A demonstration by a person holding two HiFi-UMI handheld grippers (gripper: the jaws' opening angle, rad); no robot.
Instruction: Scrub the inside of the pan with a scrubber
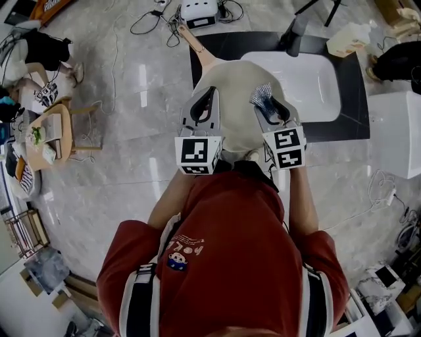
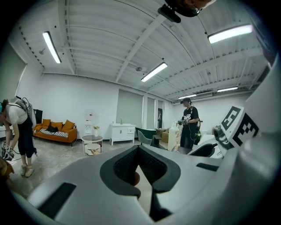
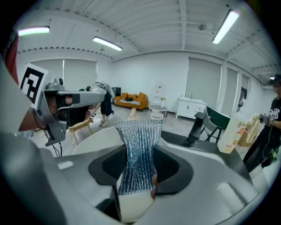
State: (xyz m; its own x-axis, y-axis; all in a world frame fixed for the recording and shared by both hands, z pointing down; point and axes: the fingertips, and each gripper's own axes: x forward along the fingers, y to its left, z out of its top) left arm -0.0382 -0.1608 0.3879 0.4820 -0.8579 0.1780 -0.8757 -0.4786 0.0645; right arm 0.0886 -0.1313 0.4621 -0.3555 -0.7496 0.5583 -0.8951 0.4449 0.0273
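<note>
The cream pan lies beside the sink, its wooden handle pointing away to the far left. Both grippers hover over it, side by side. My right gripper is shut on a silver mesh scrubber; in the right gripper view the scrubber stands up between the jaws, with the pan ahead on the left. My left gripper is over the pan's left half. In the left gripper view its jaws meet at the tips, and only cream pan surface shows through the gap below them.
A white sink is set in a black counter, with a black faucet and a soap bottle behind. Cables and a white box lie on the floor. A wooden stool stands at left. Two other people stand in the room.
</note>
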